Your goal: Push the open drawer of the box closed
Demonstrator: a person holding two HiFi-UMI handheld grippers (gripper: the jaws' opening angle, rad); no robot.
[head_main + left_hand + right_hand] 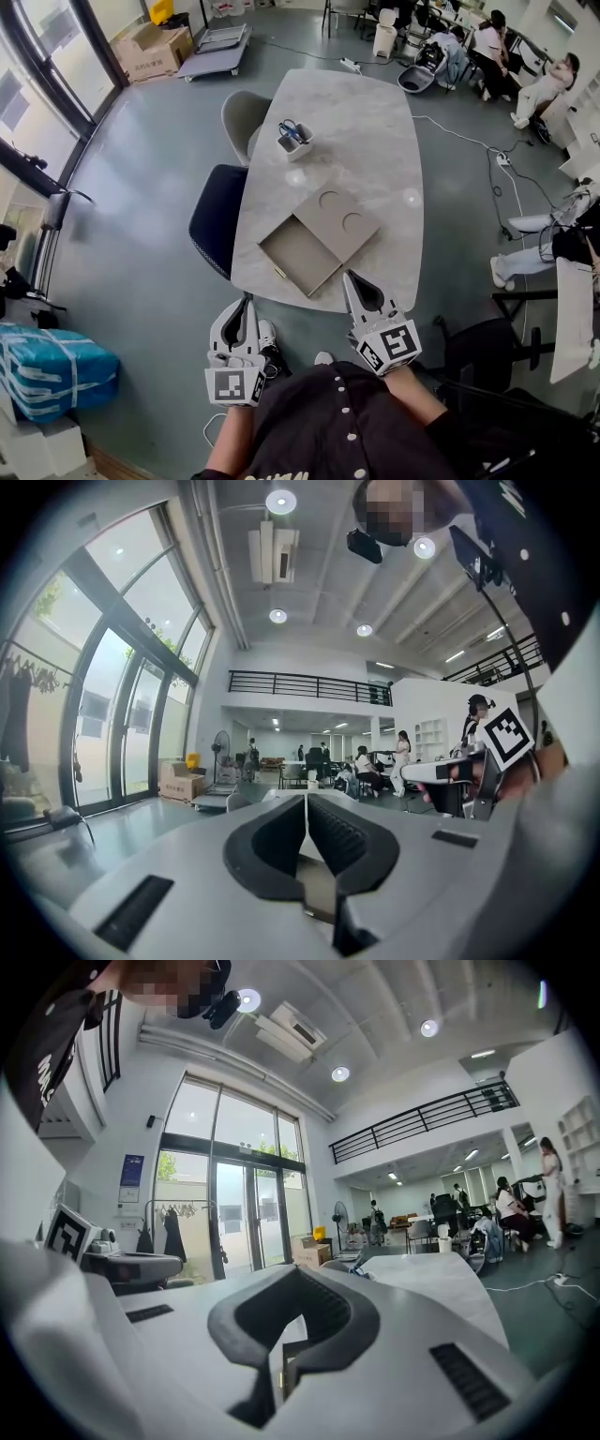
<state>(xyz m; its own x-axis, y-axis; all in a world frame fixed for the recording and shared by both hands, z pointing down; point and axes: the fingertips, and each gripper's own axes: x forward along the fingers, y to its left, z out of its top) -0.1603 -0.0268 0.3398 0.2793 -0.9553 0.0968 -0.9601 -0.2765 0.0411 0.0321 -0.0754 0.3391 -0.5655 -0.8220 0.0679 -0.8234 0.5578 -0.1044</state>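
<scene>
The box (339,221) lay on the grey surface (375,131), near its near edge and turned at an angle. Its drawer (301,255) was pulled well out toward the person's left, empty, and its front with a small brass handle (278,273) came close to the surface's rim. That front face looked like the part to press, so the push would probably have to run diagonally, away from the person and to the right, back into the box. The task appeared not yet begun.

Both tools were held low and close to the body, pointing forward, which read as a ready stance and not contact. The right gripper (361,286) had its tip over the near rim of the surface, near the drawer's closest corner but apart from it. The left gripper (246,314) hung off the surface, above the floor and beside a dark blue chair (216,220).

In the left gripper view, the left gripper's (306,803) 2 jaws met at their tips with nothing between them. The right gripper view showed the same for the right gripper (292,1279): jaws together, empty. Jaws pressed together would likely suit pushing, giving 1 blunt nose.

Farther off stood a small holder (295,141) of blue-handled items, well clear of the box.
</scene>
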